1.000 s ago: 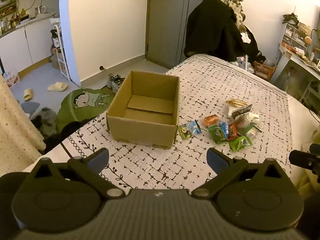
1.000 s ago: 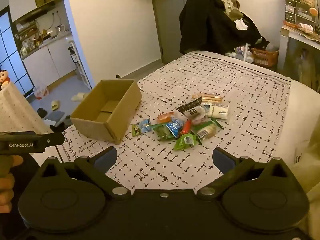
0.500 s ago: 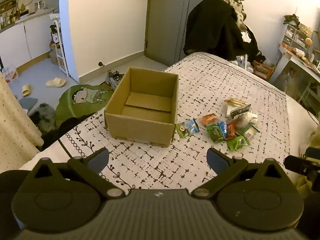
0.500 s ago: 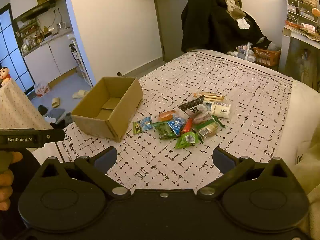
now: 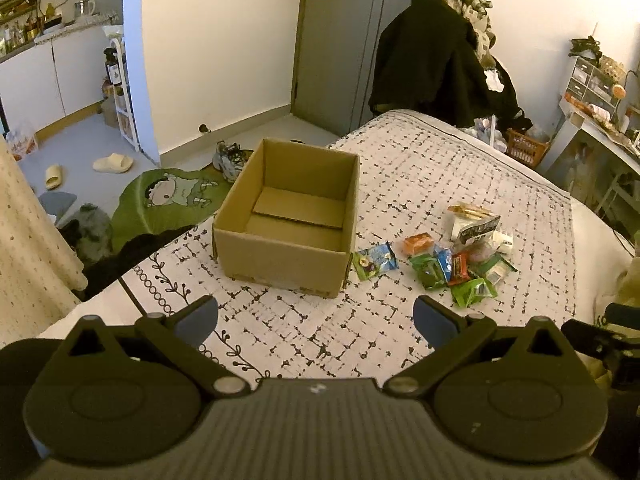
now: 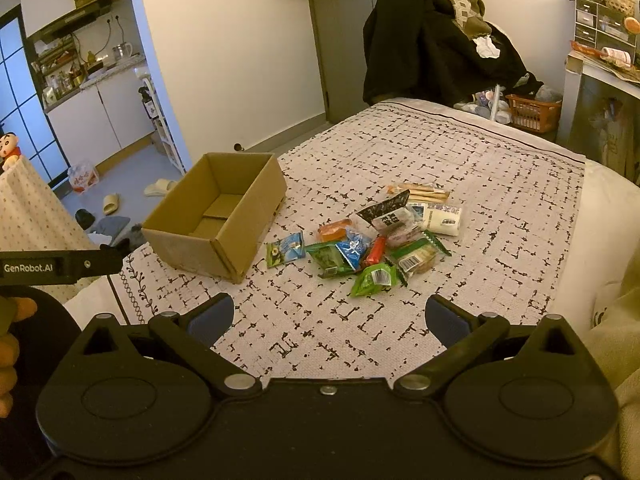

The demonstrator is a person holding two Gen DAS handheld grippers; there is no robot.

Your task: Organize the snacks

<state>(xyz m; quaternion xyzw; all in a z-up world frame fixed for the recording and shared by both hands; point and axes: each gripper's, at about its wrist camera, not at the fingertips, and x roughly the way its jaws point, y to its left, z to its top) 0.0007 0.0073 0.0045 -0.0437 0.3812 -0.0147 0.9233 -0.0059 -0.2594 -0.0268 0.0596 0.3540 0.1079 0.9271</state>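
Note:
An empty brown cardboard box (image 5: 340, 200) (image 6: 256, 200) stands open-topped on the patterned bedspread (image 5: 420, 168) (image 6: 400, 148). To its right lies a heap of several snack packets (image 5: 460, 256) (image 6: 380, 240), with one blue-green packet (image 5: 376, 266) (image 6: 286, 249) lying alone beside the box. My left gripper (image 5: 316, 318) hovers open above the near part of the bed, short of the box, nothing between its fingers. My right gripper (image 6: 328, 320) is open too, short of the snack heap and holding nothing.
A chair piled with dark clothes (image 5: 436, 64) stands past the bed's far end. An orange basket (image 6: 532, 112) and a cluttered desk (image 6: 600, 60) are at right. Left of the bed, the floor holds a green cartoon mat (image 5: 168, 200), shoes and slippers (image 5: 114, 162). A person's hand (image 6: 8, 344) shows at far left.
Both grippers have risen and drawn slightly nearer the bed; the box and snacks sit a little higher in both views. Nothing on the bed has moved.

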